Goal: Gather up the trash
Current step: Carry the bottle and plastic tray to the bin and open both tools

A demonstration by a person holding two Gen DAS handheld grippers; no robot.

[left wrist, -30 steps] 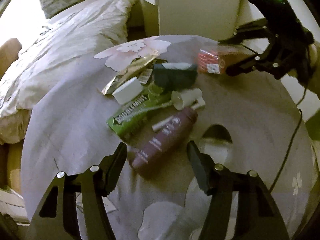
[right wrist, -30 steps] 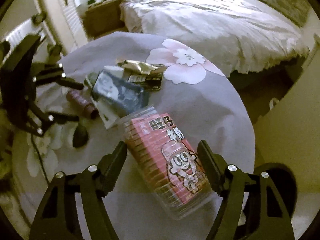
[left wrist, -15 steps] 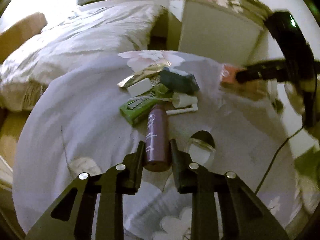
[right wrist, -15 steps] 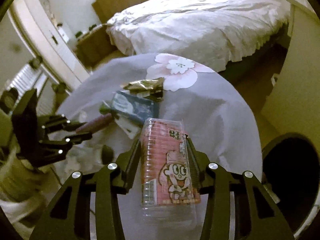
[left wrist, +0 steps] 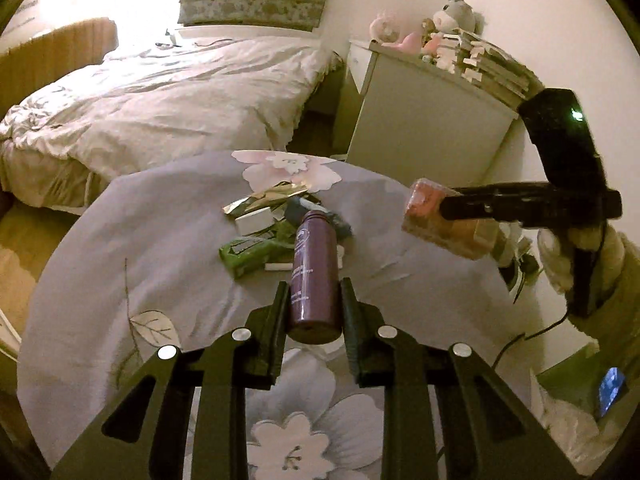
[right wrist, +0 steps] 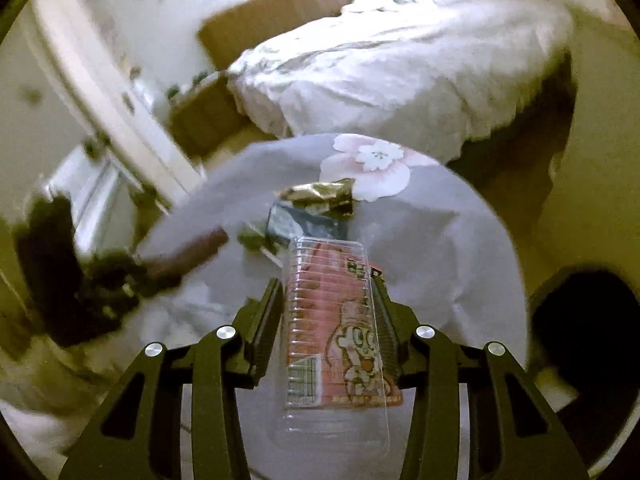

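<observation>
Purple bottle [left wrist: 314, 276] clamped in left gripper [left wrist: 314, 300] jaws, pink snack tub [right wrist: 336, 320] in right gripper [right wrist: 330, 312]; both lifted. Wrappers [left wrist: 264, 204] etc. left mid-desk [left wrist: 140, 240], bin unreached.

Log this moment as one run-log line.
left tool: shut on purple bottle | right tool: shut on pink snack pack | both lifted off table | remaining: green wrapper, gold wrapper

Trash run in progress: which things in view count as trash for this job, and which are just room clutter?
Trash:
purple bottle, in left hand-held gripper
pink snack container, in right hand-held gripper
green wrapper
gold wrapper
white box

Clutter:
stuffed toys
books
bed
</observation>
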